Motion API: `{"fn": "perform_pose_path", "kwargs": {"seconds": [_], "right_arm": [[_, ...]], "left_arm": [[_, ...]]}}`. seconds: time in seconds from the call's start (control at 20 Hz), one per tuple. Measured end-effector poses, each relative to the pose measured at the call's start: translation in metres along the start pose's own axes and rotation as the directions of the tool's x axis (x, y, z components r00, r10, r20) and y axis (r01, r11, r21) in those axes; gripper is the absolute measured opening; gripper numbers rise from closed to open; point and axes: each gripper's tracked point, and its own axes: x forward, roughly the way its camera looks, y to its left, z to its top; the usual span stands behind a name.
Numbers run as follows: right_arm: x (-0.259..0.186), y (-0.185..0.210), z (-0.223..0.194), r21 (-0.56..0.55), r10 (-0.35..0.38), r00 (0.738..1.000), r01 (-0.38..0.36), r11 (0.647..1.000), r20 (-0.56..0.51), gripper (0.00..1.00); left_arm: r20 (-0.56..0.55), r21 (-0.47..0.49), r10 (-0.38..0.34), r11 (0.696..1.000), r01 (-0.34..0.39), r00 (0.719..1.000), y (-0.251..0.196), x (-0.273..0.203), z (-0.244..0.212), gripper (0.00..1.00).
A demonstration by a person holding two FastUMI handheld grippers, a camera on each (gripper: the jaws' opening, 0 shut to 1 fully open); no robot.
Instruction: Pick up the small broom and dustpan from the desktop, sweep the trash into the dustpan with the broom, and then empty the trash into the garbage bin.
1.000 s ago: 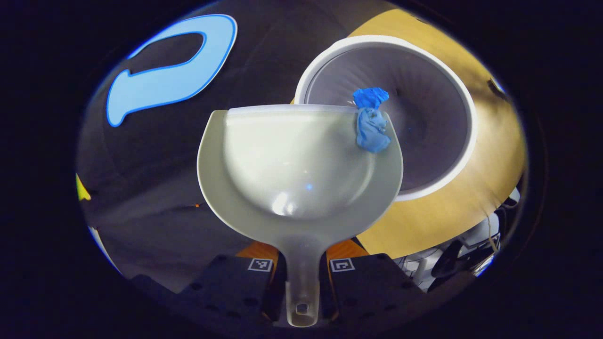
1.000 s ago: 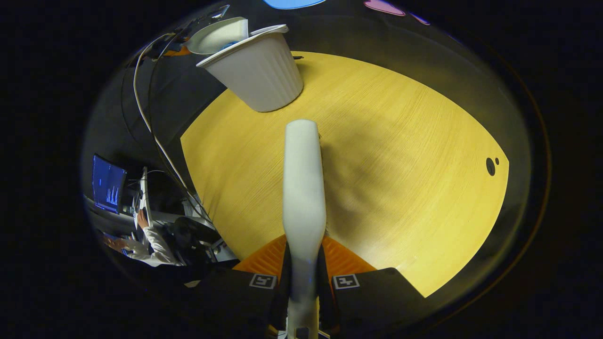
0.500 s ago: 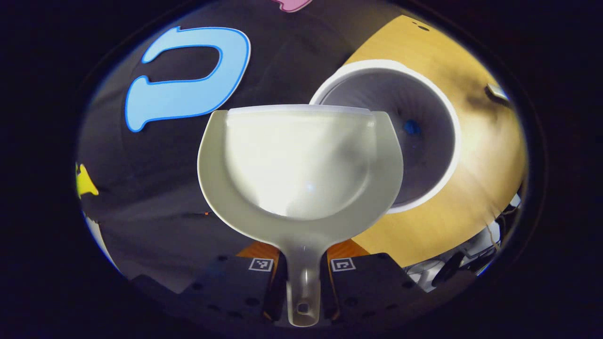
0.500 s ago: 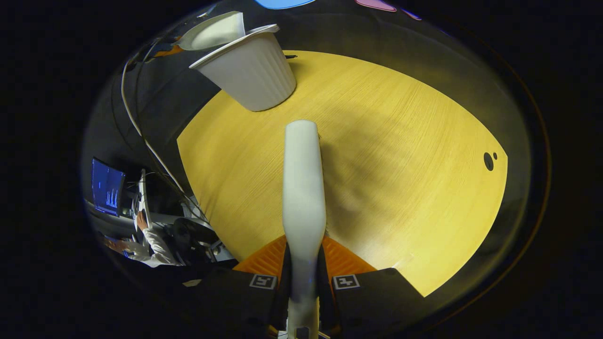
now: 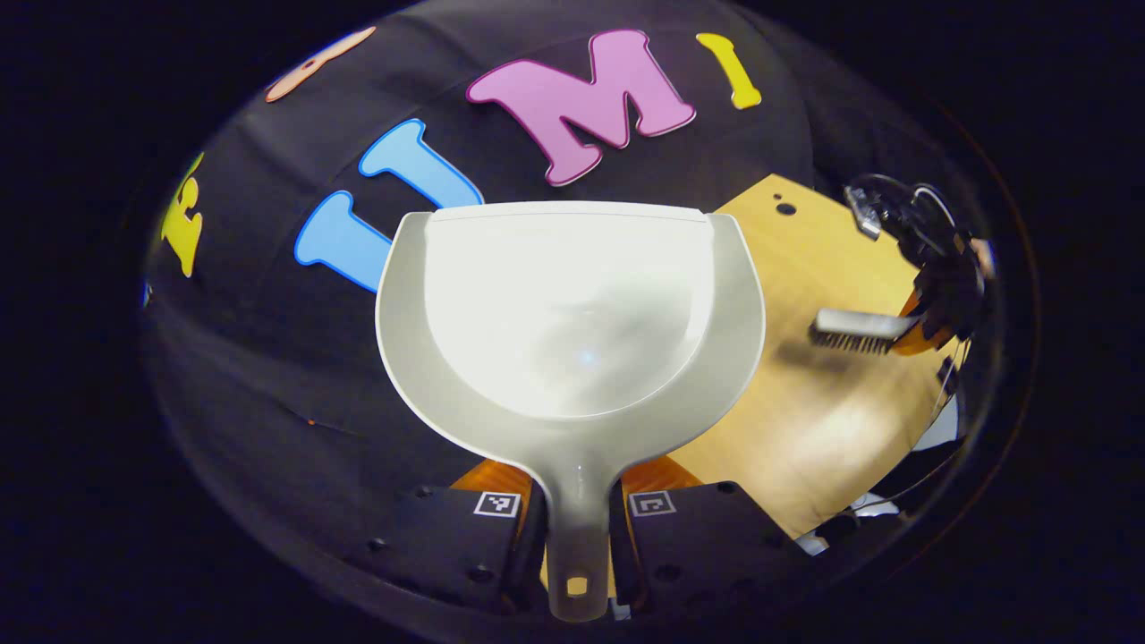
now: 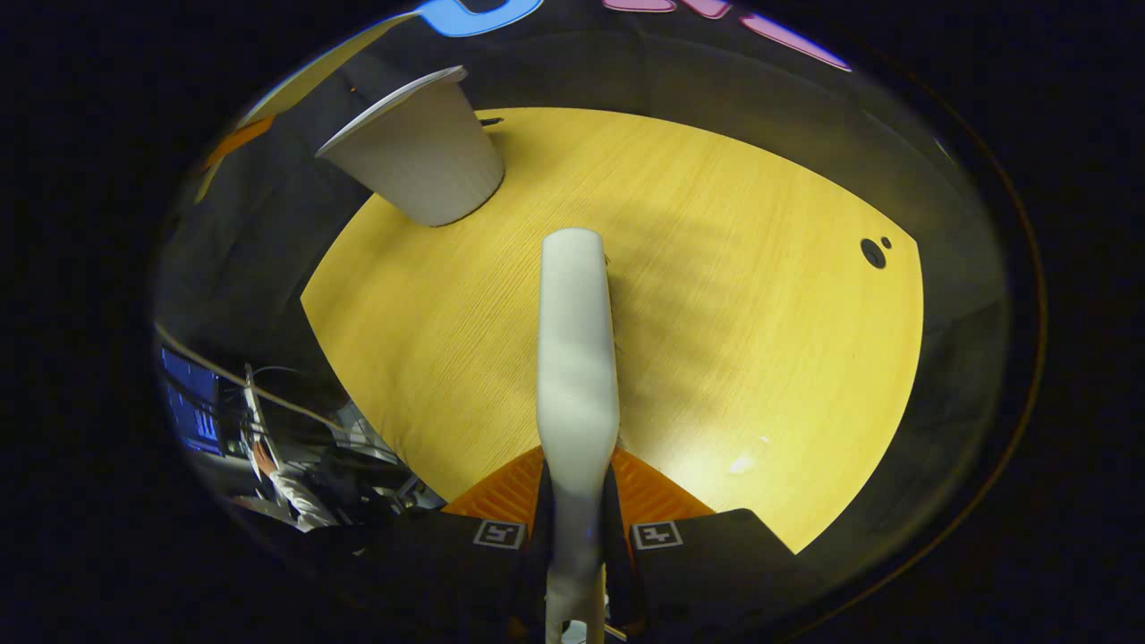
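Observation:
In the left gripper view a pale dustpan (image 5: 570, 313) stands out ahead, its scoop bare, and my left gripper (image 5: 577, 537) is shut on its handle. Far right in that view, the other gripper (image 5: 939, 295) holds the small broom (image 5: 854, 329) with its dark bristles over the wooden desktop (image 5: 832, 420). In the right gripper view my right gripper (image 6: 577, 546) is shut on the broom's pale handle (image 6: 577, 358), which runs forward over the desktop (image 6: 733, 295). The white ribbed garbage bin (image 6: 420, 152) stands at the desk's far left corner.
Two small dark holes (image 6: 872, 252) mark the desk's right side. A small pale speck (image 6: 741, 463) lies on the wood near my right gripper. Beyond the desk's left edge sit a monitor (image 6: 188, 411), cables and a seated person (image 6: 291, 487).
The blue trash slid off the dustpan into the bin. My left gripper then swung the dustpan away from the bin, which has left its view. The right gripper drifted slightly right.

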Motion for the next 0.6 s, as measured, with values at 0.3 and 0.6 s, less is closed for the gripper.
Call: {"fn": "perform_pose_path", "kwargs": {"seconds": [0.3,0.6], "right_arm": [[-0.003,0.001,-0.023,0.167,-0.124,0.991,0.113,0.979,0.053,0.29],[0.022,-0.004,-0.048,0.322,-0.218,0.975,0.192,0.927,0.048,0.29]], "left_arm": [[0.131,-0.102,-0.157,0.98,0.171,0.979,-0.042,-0.001,0.005,0.27],[0.009,-0.278,-0.261,0.927,0.253,0.965,-0.114,0.062,-0.06,0.28]]}}
